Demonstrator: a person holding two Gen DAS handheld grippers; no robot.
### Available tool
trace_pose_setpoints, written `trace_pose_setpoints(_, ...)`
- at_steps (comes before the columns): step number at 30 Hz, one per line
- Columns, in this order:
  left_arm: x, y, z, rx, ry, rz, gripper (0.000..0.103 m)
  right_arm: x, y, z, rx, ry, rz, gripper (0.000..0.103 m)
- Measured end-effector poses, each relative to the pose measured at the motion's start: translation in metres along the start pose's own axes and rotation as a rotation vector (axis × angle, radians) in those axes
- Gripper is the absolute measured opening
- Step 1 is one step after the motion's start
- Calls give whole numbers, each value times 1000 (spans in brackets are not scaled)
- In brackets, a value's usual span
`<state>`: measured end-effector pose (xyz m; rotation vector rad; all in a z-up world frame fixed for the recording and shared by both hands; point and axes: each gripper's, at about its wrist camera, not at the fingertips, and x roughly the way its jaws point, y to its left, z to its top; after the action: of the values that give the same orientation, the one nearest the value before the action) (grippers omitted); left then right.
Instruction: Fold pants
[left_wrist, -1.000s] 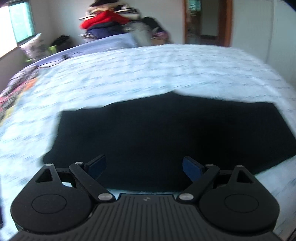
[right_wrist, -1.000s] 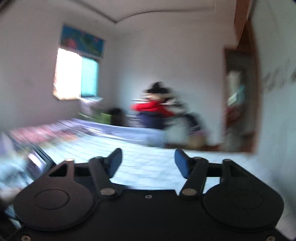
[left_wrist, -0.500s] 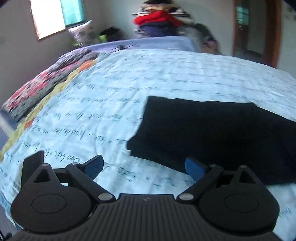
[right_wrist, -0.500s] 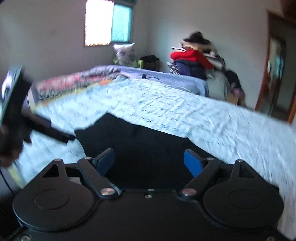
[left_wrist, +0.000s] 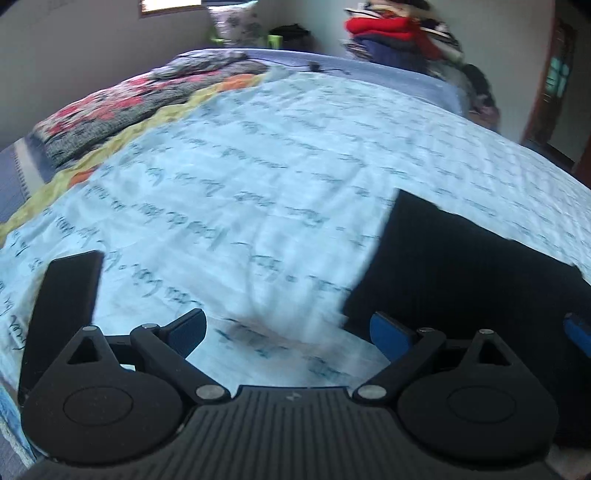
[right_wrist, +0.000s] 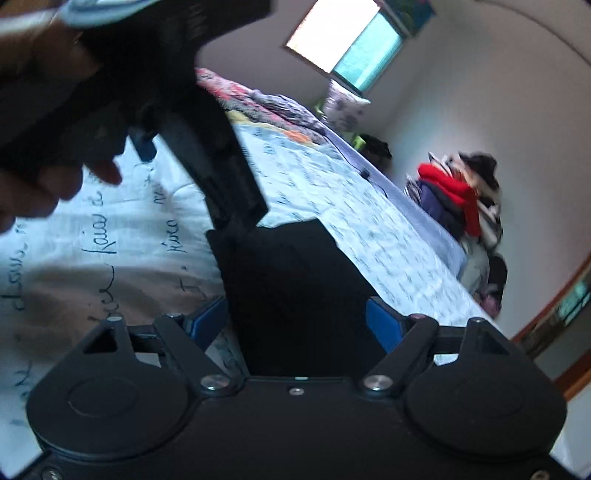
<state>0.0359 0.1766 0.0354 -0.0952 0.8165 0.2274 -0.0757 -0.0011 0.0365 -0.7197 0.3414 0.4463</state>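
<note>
The black pants (left_wrist: 461, 266) lie flat and folded on the light blue bedspread (left_wrist: 277, 166). In the left wrist view they are at the right, and my left gripper (left_wrist: 288, 328) is open and empty over bare sheet just left of their edge. In the right wrist view the pants (right_wrist: 295, 295) fill the middle, and my right gripper (right_wrist: 297, 321) is open and empty, straddling their near end. The left gripper's body and the hand holding it (right_wrist: 166, 110) show at the upper left of that view. A blue fingertip of the right gripper (left_wrist: 576, 328) shows at the far right of the left view.
A floral quilt (left_wrist: 140, 99) and pillow (left_wrist: 236, 22) lie at the bed's far left. A pile of clothes with a red jacket (left_wrist: 388, 26) stands beyond the bed. A wooden door frame (left_wrist: 554, 74) is at the right. A black flat piece (left_wrist: 62, 314) sticks up beside the left gripper.
Both grippers swung left and lower. The left one moved off the pants onto bare sheet beside their left edge. The right one rolled and came down over the pants' end.
</note>
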Motion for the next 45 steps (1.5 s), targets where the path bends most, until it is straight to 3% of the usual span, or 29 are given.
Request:
trace_pose_setpoints(1,3,4,1,-14,-3,25,97,3,5,1,-21,-2,2,82)
trace_pose_setpoints(3,6,12,2,-32,-21,75,97,11,13,5,-63,5,13,71)
trace_pose_setpoints(8,18,25,7,-71,-50,212,97,26,28,9,-160,27,1,64)
trace_pose_setpoints(13,37,35,10,-106,-21,232,98,31,33,17,-191,43,15,54)
trace_pose_setpoints(17,46,38,4,-118,-6,250,102,31,46,20,-243,39,21,35)
trace_pose_setpoints(24,47,34,-1,-89,-31,277,103,23,62,21,-297,23,-10,30)
trace_pose_setpoints(31,48,34,-4,-93,-39,277,103,16,63,22,-258,19,9,23)
trace_pose_setpoints(45,48,34,-4,-91,-40,278,103,22,27,23,-4,8,112,19)
